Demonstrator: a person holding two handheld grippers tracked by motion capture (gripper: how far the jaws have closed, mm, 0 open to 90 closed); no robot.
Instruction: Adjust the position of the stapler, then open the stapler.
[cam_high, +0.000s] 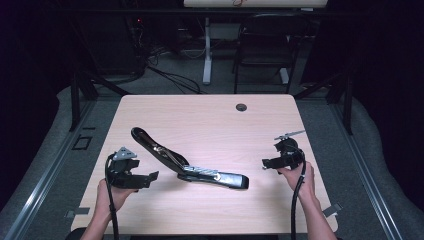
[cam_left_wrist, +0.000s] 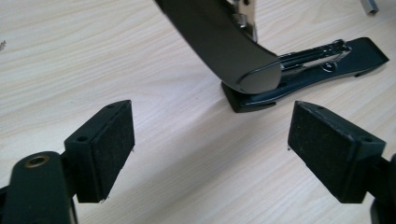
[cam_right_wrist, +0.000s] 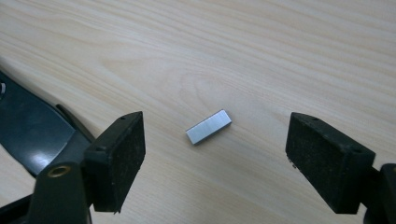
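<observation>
black hinged-open metal stapler (cam_high: 187, 165) mid light wooden counter (cam_high: 210, 115); left gripper (cam_left_wrist: 210, 140) at 8 o'clock, right gripper (cam_right_wrist: 215, 149) at 4, both agape, empty; small silver staple strip (cam_right_wrist: 208, 127) between right jaws

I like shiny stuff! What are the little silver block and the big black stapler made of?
The little silver block looks like metal: brushed grey, glinting, probably staples stuck together. The black stapler has a glossy top that reflects light, metal or hard plastic, I can't tell which, with bare silvery metal inside.

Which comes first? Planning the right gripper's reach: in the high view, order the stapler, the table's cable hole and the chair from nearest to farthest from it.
From the right gripper:
1. Stapler, opened flat at the table's middle, to the gripper's left.
2. Cable hole, near the table's far edge.
3. Chair, on the floor beyond the table.
</observation>
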